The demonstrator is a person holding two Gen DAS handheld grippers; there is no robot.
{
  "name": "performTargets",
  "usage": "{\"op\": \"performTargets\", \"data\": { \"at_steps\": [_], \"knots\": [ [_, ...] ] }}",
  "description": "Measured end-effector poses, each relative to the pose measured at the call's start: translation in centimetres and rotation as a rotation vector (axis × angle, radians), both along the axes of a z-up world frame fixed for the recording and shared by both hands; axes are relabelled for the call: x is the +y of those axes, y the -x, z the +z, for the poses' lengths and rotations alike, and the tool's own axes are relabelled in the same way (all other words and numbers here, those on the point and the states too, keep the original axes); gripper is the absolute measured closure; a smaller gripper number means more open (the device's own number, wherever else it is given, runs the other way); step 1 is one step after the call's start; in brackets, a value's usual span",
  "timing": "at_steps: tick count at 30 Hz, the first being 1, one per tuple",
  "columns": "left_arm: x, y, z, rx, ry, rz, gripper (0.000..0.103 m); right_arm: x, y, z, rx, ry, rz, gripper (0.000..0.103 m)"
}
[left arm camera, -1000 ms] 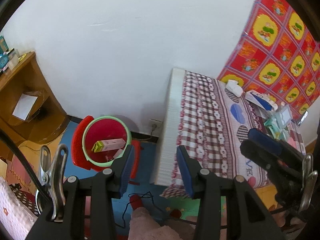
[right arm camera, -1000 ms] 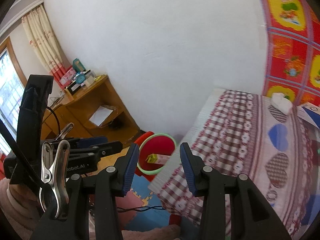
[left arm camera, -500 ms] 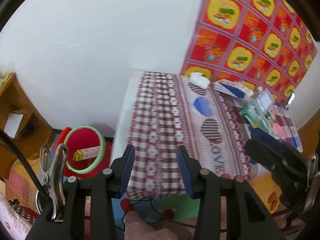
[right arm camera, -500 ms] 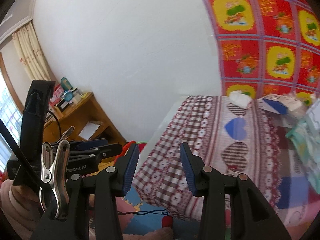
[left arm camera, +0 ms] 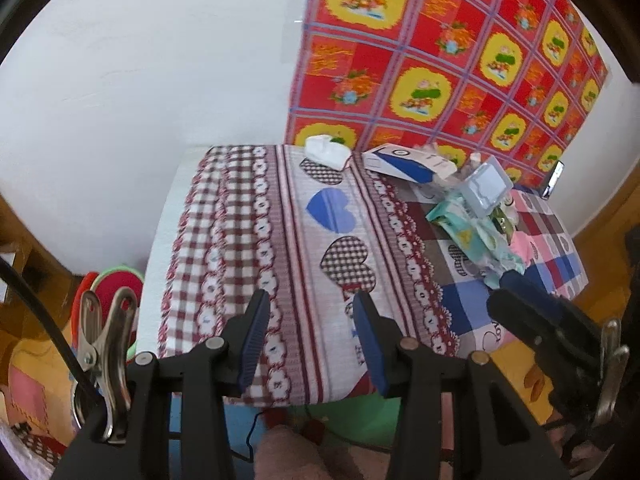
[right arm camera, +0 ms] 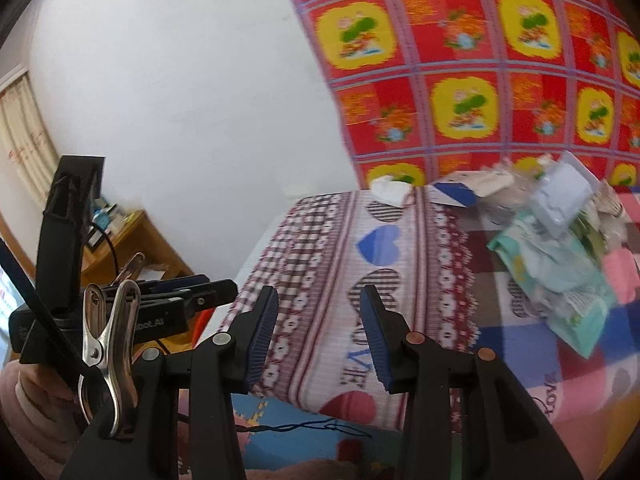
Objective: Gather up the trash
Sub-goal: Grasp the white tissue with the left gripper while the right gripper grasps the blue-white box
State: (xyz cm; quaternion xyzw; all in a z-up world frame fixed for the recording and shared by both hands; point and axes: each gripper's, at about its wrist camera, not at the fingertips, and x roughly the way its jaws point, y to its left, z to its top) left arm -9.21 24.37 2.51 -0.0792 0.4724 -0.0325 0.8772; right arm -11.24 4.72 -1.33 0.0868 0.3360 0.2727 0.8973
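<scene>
A checked, heart-patterned cloth covers the table (left arm camera: pixel 256 248) (right arm camera: pixel 320 264). Along its far and right side lies trash: a crumpled white tissue (left arm camera: pixel 326 152) (right arm camera: pixel 390 190), a blue-and-white carton (left arm camera: pixel 404 164) (right arm camera: pixel 460 188), a clear plastic box (left arm camera: pixel 484 188) (right arm camera: pixel 560 200) and green wrappers (left arm camera: pixel 472 236) (right arm camera: pixel 560 264). My left gripper (left arm camera: pixel 312 332) (right arm camera: pixel 224 286) is open over the table's near edge, nothing between its blue pads. My right gripper (right arm camera: pixel 318 328) (left arm camera: pixel 508 288) is open too and empty, near the wrappers. The red bin with a green rim (left arm camera: pixel 120 284) peeks out at the left, partly hidden.
A red-and-yellow patterned sheet (left arm camera: pixel 460 60) hangs on the white wall behind the table. A wooden shelf unit (right arm camera: pixel 132 240) with small items stands to the left. Foam floor mats (right arm camera: pixel 304 420) and a thin cable lie below the table edge.
Both grippers have swung right, away from the bin and over the table. The bin slid to the left edge and the trash pile came into fuller view. The jaws kept the same width.
</scene>
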Motion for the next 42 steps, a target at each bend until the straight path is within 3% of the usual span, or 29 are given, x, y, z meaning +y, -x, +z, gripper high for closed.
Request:
{"op": "performTargets", "data": {
  "at_steps": [15,27,37,42],
  "knots": [
    [-1.8,-9.5,-0.9,-0.007,0.02,-0.103,0.058,-4.2,-6.2,-0.7,0.079,-0.005,-0.193,0.059],
    [-2.7,-17.2,-2.2,-0.026,-0.017,-0.109,0.058,-5.4,-11.3,-1.5,0.131,-0.005,-0.263,0.059],
    [-3.5,-23.5,-4.8,-0.032,-0.028,-0.025,0.058,-7.2,-16.8,-2.7,0.165,-0.006,-0.236,0.059],
    [-3.4,-26.0,-7.3,0.01,-0.004,0.043,0.058,-7.7,-18.6,-3.6,0.187,-0.007,-0.211,0.059]
  ]
}}
